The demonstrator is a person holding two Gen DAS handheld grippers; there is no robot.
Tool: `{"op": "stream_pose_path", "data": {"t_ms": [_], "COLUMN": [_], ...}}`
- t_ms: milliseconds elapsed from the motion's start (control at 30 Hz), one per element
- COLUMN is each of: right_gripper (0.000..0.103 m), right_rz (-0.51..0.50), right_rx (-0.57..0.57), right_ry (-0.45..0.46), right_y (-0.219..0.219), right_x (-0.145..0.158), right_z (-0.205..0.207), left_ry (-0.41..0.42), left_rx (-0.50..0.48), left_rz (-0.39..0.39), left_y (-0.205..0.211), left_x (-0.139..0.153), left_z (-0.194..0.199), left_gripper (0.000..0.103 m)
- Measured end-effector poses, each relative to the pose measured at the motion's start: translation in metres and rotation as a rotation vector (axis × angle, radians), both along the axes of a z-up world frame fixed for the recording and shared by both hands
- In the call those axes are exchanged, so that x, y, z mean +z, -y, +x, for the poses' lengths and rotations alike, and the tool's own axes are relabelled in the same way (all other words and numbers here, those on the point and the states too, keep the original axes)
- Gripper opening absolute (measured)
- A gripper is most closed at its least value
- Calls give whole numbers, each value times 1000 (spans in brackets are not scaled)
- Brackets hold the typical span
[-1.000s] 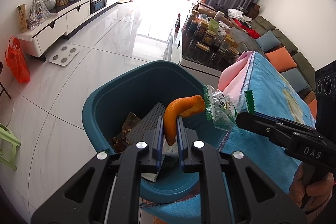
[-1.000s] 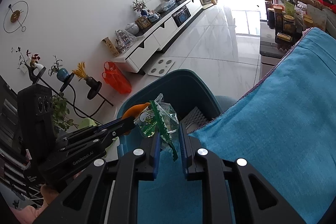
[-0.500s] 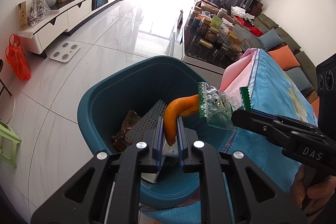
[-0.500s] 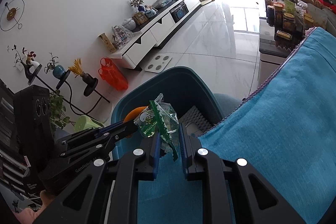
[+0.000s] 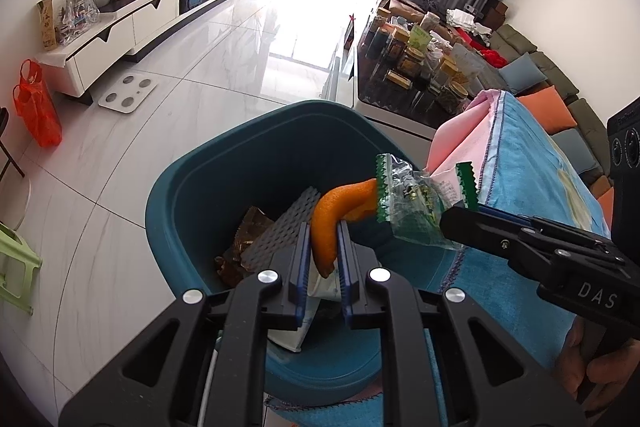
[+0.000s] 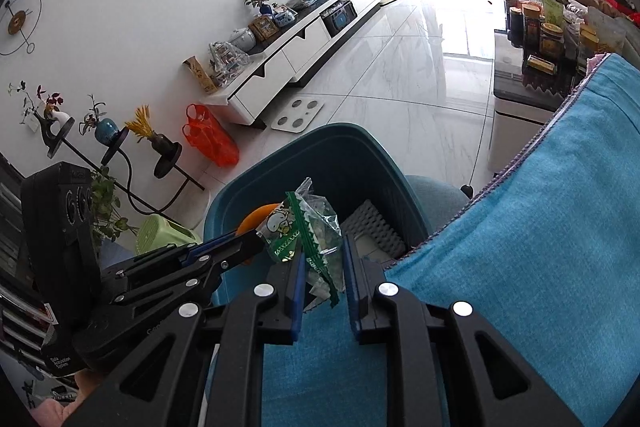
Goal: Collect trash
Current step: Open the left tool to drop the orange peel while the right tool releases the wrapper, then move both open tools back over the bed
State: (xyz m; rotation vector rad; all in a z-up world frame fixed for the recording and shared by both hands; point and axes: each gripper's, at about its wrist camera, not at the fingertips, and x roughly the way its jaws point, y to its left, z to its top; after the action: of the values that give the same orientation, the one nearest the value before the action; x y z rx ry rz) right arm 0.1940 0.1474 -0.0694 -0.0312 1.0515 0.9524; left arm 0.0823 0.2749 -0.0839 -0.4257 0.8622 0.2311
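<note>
The left gripper (image 5: 324, 247) pinches an orange peel (image 5: 332, 223) and the right gripper (image 6: 323, 267) a green wrapper (image 6: 308, 239), both above the bin (image 5: 180, 187). Each should let go only once clear of the tabletop's blue cloth (image 6: 540, 247) (at the bin's 3 o'clock rim), so the wrapper cannot snag there.

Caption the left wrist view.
Left gripper holds orange peel over the teal bin; right gripper holds a wrapper.

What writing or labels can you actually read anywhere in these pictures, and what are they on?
"DAS": white letters on the side of the right tool, seen from the left wrist.
"Data Acquisition System": small white print on the left tool's body, low in the right wrist view; only just legible.
Green snack wrapper: cartoon figure and printed characters, too distorted to read.
Jar labels on the dark side table: too small.
</note>
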Motion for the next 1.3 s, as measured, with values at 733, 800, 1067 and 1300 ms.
{"op": "stream_pose_path", "data": {"t_ms": [733, 800, 1067, 1300], "right_gripper": [39, 42, 67, 82], "right_rz": [29, 41, 99, 124], "right_rx": [-46, -55, -104, -191], "right_ry": [15, 24, 108, 234], "right_y": [6, 13, 62, 121], "right_x": [3, 6, 24, 40], "right_z": [0, -2, -21, -52], "left_ry": [16, 39, 157, 278], "left_rx": [1, -6, -51, -94], "left_rz": [-29, -13, 71, 135], "left_y": [-1, 3, 24, 59], "left_x": [-4, 2, 28, 49], "left_z": [-1, -7, -38, -69], "left_gripper": [45, 50, 79, 97]}}
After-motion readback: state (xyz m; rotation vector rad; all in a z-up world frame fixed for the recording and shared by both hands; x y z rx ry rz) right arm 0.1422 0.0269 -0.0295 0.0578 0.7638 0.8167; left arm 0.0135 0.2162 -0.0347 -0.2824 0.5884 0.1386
